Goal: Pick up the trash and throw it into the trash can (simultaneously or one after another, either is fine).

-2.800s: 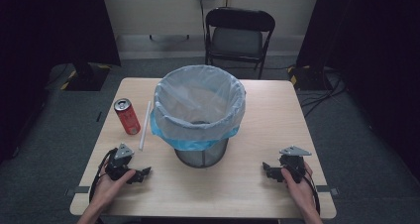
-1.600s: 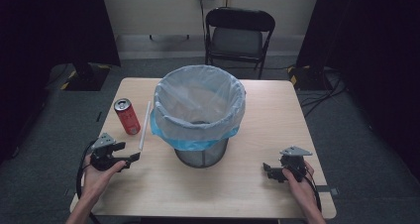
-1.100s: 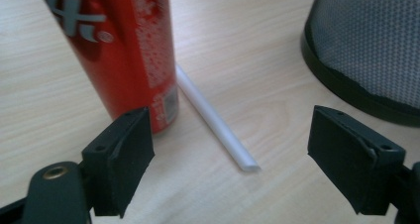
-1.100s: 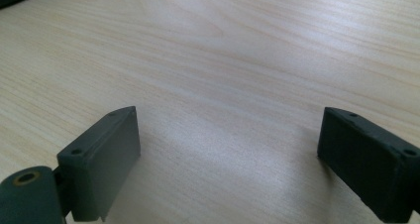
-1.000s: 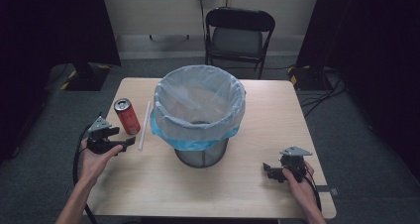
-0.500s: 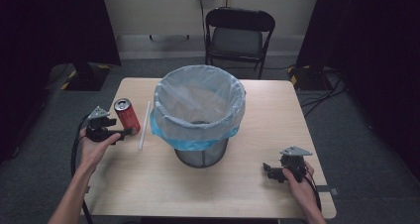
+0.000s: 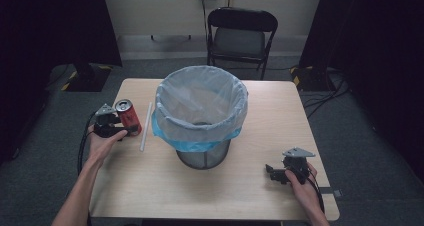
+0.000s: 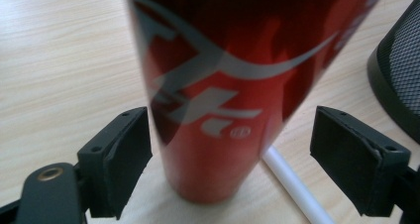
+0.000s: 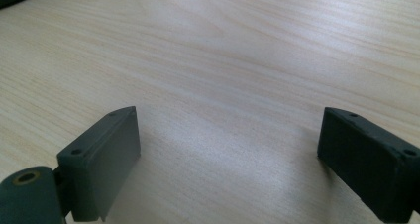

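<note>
Since the earlier frames the left tongs [image 7: 129,130] have travelled from the near left part of the bench [image 7: 150,186] forward toward 10 o'clock, up to the red can [image 7: 128,117], while the right tongs [image 7: 270,171] have stayed in their place at about 4 o'clock. Nearest to the person, the right tongs lie low over the bare wood near the front edge, held by the right hand [image 7: 302,186]; in the right gripper view [image 9: 228,149] the jaws stand wide apart and nothing is between them. Farther on at the left, the left hand [image 7: 102,143] holds the left tongs at the can, which stands upright at about 9 o'clock from the bin [image 7: 201,113]. In the left gripper view [image 8: 230,159] the jaws are open on both sides of the can [image 8: 218,100]; one jaw is just beside it, the other is clearly apart from it, so the can is framed but not pressed. A white straw [image 7: 145,126] lies flat just beside the can, between it and the bin, and its end passes behind the can foot in the left gripper view [image 8: 292,189]. The mesh bin with its pale blue liner stands in the middle of the bench. Beyond the far edge, at 12 o'clock, a black folding chair [image 7: 240,33] stands on the floor.
</note>
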A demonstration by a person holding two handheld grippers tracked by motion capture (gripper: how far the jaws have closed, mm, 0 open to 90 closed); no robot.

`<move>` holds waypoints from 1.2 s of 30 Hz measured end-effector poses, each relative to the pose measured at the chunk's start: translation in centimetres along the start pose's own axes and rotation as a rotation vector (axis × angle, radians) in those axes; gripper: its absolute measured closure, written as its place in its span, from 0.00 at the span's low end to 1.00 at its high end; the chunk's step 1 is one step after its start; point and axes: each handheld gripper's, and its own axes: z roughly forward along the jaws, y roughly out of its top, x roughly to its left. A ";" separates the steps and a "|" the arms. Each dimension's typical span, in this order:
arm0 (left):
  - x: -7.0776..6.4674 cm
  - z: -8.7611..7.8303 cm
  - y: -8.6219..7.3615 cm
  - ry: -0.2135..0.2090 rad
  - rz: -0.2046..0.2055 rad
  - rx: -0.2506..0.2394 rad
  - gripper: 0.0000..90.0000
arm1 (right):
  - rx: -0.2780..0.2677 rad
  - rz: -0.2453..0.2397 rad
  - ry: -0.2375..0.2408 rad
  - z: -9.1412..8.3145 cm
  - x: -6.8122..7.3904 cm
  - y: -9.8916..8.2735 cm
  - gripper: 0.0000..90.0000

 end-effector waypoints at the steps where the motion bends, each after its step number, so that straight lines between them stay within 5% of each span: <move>1: 0.0 0.3 0.0 0.005 0.006 0.011 0.18 | 0.001 -0.002 0.000 0.0 0.0 0.0 0.10; 17: 0.1 1.2 -0.2 0.059 0.024 0.011 0.25 | 0.000 -0.002 0.001 0.0 0.0 0.0 0.10; 22: 0.2 1.2 -0.3 0.056 0.017 0.009 0.37 | 0.000 -0.002 0.002 0.0 0.0 0.0 0.10; 36: -0.4 1.4 -0.2 0.030 -0.002 -0.001 0.38 | 0.000 -0.002 0.001 0.0 0.0 0.0 0.10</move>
